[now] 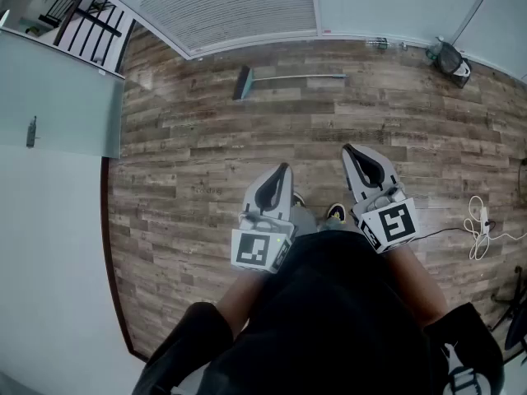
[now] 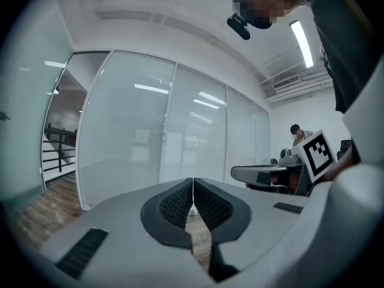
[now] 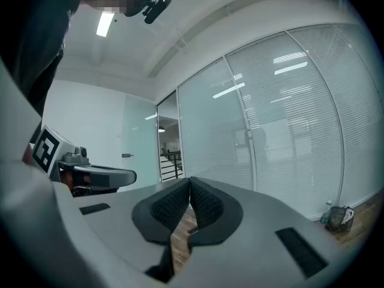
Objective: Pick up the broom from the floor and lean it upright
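Note:
The broom (image 1: 284, 78) lies flat on the wooden floor near the far glass wall, its dark head at the left and its thin grey handle running right. My left gripper (image 1: 285, 168) and right gripper (image 1: 347, 149) are held out in front of my body, well short of the broom, both shut with nothing between their pads. In the left gripper view the left gripper (image 2: 192, 182) has its black ribbed pads pressed together. The right gripper (image 3: 189, 182) in its own view is closed tip to tip too. The broom does not show in either gripper view.
A glass partition with blinds (image 1: 247, 6) runs along the far side. A small dark bin or bag (image 1: 450, 58) sits at the far right corner. A white cable (image 1: 478, 223) lies on the floor at right. A glass door (image 1: 58, 97) stands at left.

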The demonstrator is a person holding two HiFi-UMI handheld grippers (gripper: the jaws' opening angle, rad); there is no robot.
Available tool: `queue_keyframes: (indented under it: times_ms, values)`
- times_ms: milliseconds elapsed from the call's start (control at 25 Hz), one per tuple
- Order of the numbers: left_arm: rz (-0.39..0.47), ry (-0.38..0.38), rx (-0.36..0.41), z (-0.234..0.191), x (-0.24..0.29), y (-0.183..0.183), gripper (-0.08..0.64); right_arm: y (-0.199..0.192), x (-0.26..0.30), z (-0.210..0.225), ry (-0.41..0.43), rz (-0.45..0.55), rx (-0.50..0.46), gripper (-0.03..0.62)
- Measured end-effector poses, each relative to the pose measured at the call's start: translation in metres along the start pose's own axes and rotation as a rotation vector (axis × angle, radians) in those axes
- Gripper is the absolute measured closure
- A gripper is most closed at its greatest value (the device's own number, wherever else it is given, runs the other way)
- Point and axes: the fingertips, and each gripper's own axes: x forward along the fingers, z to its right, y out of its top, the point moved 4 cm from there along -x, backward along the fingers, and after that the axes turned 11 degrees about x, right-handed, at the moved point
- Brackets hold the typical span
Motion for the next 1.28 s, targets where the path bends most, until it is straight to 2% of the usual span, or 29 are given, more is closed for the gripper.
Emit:
queue_keyframes:
  times_ms: [240,520,800,1040,1280]
  values:
    - [0.005,0.006,-0.001,0.008,-0.001,0.005,0.535,-0.004,-0.010,0.000,0.008,-0.003,-0.001,0.572]
    - [0.022,0.020,-0.002,0.011,0.002,0.013,0.535,0.001,-0.022,0.013,-0.001,0.049,0.074,0.572]
    - [0.009,0.003,0.000,0.007,0.012,0.006,0.534,-0.003,-0.013,0.017,0.002,0.045,0.100,0.572]
    - [-0.008,-0.013,-0.030,-0.015,0.037,-0.005,0.535,-0.008,0.017,0.028,-0.020,0.021,0.112,0.572]
    - [-0.006,-0.035,-0.035,-0.067,0.083,-0.010,0.535,-0.001,0.080,0.047,-0.039,0.012,0.111,0.572]
